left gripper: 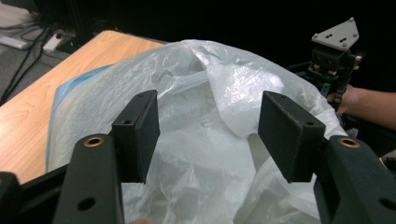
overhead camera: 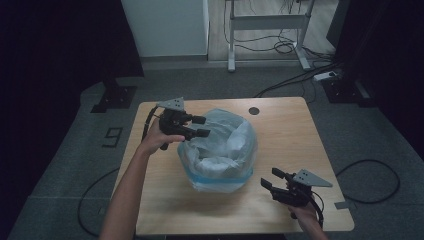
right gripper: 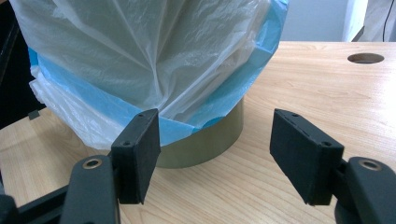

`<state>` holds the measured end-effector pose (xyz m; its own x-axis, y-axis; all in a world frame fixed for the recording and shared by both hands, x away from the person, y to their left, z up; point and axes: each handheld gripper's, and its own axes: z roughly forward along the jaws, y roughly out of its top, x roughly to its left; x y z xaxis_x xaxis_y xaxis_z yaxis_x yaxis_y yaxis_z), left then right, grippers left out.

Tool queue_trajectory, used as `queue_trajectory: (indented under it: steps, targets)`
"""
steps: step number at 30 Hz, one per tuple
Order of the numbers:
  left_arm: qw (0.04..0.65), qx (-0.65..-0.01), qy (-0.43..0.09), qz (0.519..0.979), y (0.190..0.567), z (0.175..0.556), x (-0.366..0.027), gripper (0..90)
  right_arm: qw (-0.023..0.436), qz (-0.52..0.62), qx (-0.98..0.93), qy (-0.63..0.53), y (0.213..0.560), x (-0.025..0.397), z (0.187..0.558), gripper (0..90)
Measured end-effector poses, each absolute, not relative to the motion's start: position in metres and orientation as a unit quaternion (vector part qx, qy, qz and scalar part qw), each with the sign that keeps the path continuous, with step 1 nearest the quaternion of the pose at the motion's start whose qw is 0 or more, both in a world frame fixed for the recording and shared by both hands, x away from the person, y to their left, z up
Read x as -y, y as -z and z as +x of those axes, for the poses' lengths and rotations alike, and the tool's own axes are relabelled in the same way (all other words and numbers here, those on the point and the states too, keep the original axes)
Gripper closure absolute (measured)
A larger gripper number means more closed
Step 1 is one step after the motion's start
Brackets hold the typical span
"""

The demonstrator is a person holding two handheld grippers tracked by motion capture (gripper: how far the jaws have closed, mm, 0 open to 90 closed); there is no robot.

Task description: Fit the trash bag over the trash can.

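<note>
From the high view we see the plastic bag [overhead camera: 220, 150] draped over a round bin near the middle of the tabletop [overhead camera: 280, 130]; its white film is bunched and sunk into the opening, and a blue band runs round its lower edge; our left tool [overhead camera: 200, 126] hangs at about ten o'clock of the bag, jaws apart, just over the rim and gripping nothing; our right tool [overhead camera: 270, 179] sits at about four o'clock, low near the tabletop, jaws apart too, clear of the bag. We judge that we are fitting the liner onto the bin, with both tools at the approach and no hold taken; the next move calls for the left tool to close on a fold of film at the rim while the right catches the hem, gently, since the film looks thin and could tear.

The left gripper view shows what the high one cannot: the crumpled folds of the bag [left gripper: 210, 116] lie straight between the open jaws, and the right tool [left gripper: 334, 56] stands beyond at one o'clock.

The right gripper view alone shows the bin [right gripper: 210, 140] itself, an olive wall bare beneath the blue hem [right gripper: 224, 98] of the bag; the jaws stand wide and level with that hem, short of it; a round hole [right gripper: 365, 58] in the tabletop shows at two o'clock.
</note>
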<state>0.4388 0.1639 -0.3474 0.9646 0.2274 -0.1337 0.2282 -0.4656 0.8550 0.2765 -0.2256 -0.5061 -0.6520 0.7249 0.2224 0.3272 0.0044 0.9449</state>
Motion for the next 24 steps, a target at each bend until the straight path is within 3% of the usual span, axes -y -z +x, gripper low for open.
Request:
queue_trajectory:
  steps: [6, 24]
  targets:
    - [0.482, -0.127, 0.004, 0.867, 0.348, 0.446, -0.153, 41.2, 0.165, 0.379, -0.695, -0.589, 0.509, 0.224, 0.275, 32.8]
    - [0.314, -0.123, 0.000, 0.941, 0.369, 0.455, -0.114, 45.7, 0.166, 0.375, -0.696, -0.590, 0.507, 0.223, 0.272, 32.9]
